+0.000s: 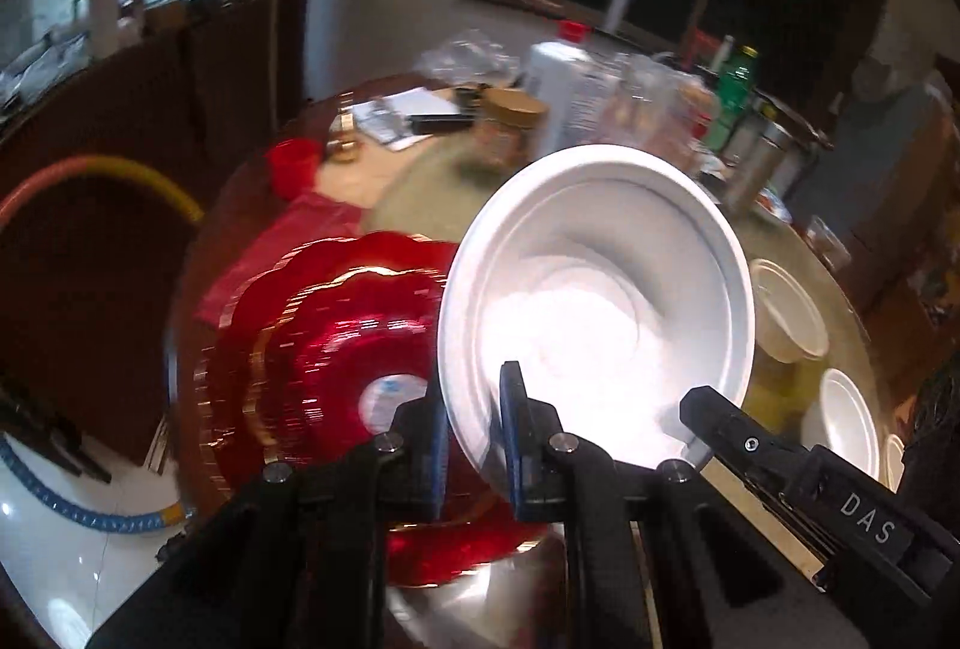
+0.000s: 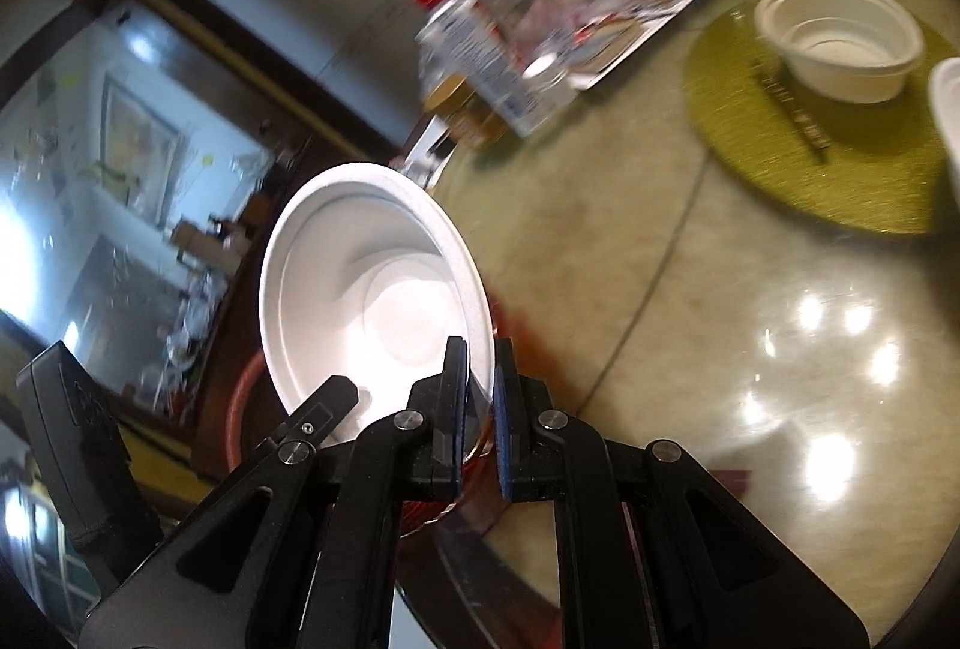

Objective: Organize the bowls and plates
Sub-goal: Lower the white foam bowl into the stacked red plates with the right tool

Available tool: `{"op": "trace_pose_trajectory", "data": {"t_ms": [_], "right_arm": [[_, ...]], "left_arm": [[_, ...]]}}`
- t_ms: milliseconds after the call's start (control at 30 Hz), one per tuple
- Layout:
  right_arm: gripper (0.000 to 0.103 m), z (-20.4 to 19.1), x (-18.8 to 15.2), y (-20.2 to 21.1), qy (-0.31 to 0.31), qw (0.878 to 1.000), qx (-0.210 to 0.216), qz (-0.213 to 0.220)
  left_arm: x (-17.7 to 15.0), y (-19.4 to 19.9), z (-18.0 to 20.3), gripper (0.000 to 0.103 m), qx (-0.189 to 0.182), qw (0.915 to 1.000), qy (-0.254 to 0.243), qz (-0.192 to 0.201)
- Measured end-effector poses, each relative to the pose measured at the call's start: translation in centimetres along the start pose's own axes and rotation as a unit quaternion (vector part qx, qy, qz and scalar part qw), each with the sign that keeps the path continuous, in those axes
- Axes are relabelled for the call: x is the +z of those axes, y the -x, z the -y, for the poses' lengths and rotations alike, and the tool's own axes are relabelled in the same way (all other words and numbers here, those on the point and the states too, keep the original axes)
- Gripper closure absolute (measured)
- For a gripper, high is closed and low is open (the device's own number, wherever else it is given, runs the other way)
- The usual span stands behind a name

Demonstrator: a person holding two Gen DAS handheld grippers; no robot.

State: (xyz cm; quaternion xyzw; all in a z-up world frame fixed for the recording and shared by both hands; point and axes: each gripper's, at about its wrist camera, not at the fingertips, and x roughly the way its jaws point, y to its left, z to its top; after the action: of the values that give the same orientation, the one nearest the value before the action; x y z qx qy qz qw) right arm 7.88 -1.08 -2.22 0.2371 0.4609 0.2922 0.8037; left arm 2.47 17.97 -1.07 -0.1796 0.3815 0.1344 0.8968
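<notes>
gripping the near rim of a white bowl (image 1: 600, 289), the left gripper (image 1: 474, 445) is holding it tilted, its open mouth facing the camera, above red scalloped plates (image 1: 324, 349) at the table's (image 2: 720, 319) edge. the right gripper (image 2: 480, 409) is clamping the same rim from the other side. further right, another white bowl (image 2: 840, 43) is sitting upright on a green placemat (image 2: 780, 169).

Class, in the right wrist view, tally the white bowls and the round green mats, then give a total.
White bowls: 3 - held bowl, bowl on the mat, bowl at the right edge
Green mats: 1 - green mat
Total: 4
</notes>
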Motion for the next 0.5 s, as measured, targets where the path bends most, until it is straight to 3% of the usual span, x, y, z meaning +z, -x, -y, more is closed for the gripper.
{"op": "trace_pose_trajectory", "data": {"t_ms": [200,500], "right_arm": [[0.095,-1.7,-0.9,-2.6,0.017,0.999,-0.008,-0.029],[0.095,-2.2,-1.2,-4.7,0.027,0.998,-0.028,-0.053]], "left_arm": [[-0.5,-0.7,-3.3,0.089,0.017,0.9993,0.028,-0.018],[-1.0,-1.9,-5.1,0.088,0.020,0.9971,0.056,-0.047]]}}
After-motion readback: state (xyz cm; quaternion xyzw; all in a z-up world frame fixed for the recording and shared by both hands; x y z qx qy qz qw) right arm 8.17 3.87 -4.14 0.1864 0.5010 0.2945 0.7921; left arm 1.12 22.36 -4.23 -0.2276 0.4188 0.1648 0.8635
